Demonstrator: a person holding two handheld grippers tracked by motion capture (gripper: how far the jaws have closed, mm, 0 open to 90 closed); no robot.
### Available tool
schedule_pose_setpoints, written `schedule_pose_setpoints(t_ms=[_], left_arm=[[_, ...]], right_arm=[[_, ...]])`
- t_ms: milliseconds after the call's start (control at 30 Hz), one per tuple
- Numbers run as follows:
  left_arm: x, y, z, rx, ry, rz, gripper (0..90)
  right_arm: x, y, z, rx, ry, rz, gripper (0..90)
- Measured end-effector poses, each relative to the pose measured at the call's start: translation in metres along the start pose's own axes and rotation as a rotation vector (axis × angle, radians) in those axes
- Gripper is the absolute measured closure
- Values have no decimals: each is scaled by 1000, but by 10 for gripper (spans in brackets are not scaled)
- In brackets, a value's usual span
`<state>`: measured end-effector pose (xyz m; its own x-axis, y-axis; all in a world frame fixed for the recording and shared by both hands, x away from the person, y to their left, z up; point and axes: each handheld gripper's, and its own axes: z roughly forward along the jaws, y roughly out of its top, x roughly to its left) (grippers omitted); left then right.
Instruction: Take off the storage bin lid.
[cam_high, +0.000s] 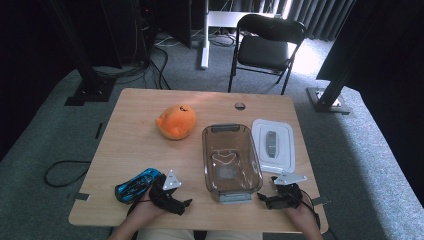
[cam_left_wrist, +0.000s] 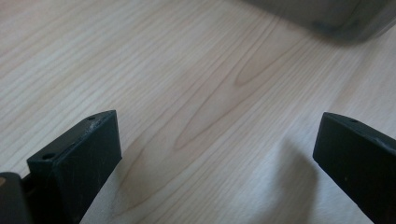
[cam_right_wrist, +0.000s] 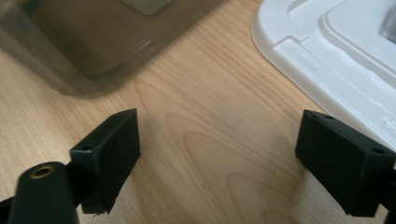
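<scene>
A: Clear plastic rectangular container (cam_high: 231, 161) sits mid-table, flat white plastic lid (cam_high: 273, 145) just right of it
B: Grippers?
A: left gripper (cam_left_wrist: 217, 154) wide, holding nothing, low over bare wooden table (cam_high: 135, 145) beside blue toy car (cam_high: 138, 184). right gripper (cam_right_wrist: 219, 154) wide too, between container and lid near front edge
B: Orange plush toy (cam_high: 176, 121)?
A: Back left, well apart

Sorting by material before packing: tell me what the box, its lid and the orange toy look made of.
Box: clear smoky plastic, glossy; the table shows through it. Lid: white moulded plastic, smooth, faint sheen. Orange toy: probably plush fabric, matte, soft rounded shape.
</scene>
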<state>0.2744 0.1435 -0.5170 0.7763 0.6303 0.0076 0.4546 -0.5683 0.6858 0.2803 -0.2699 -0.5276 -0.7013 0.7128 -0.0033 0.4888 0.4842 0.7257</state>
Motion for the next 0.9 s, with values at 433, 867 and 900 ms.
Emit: schedule_pose_setpoints(t_ms=[433,867,900], left_arm=[[31,36,-43,-62,43,-54,16],[68,65,-60,-97,156,-86,16],[71,68,-61,-95,165,-83,16]], right_arm=[[0,0,0,3,-1,9,127],[-1,0,0,2,-5,10,127],[-1,0,0,2,-5,11,127]])
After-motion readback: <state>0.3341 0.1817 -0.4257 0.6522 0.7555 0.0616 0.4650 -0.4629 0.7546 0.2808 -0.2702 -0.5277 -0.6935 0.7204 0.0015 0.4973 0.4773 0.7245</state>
